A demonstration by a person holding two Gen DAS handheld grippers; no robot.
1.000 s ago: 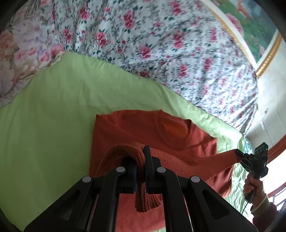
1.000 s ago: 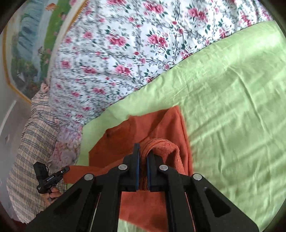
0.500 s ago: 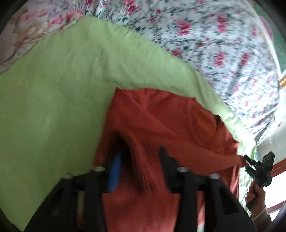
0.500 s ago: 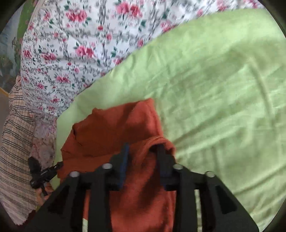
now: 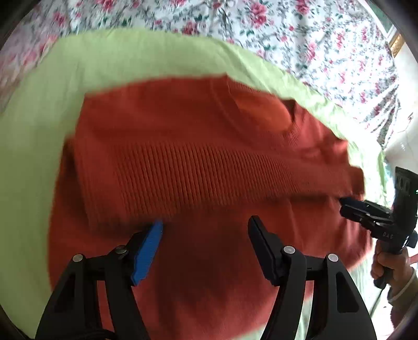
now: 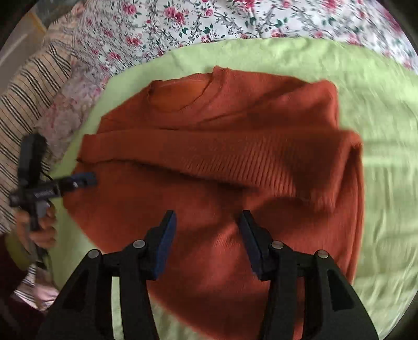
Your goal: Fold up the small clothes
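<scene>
Both tongs spread over the folded sweater

The orange sweater lies on the green sheet of the bed; left tongs and right tongs are spread, holding nothing. The loose ribbed fold may slide back open if the tongs catch it.

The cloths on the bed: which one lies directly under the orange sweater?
The plain green sheet. It shows on both sides of the orange sweater, while the floral quilt and the striped cloth lie apart, beyond the sheet's edge.
</scene>
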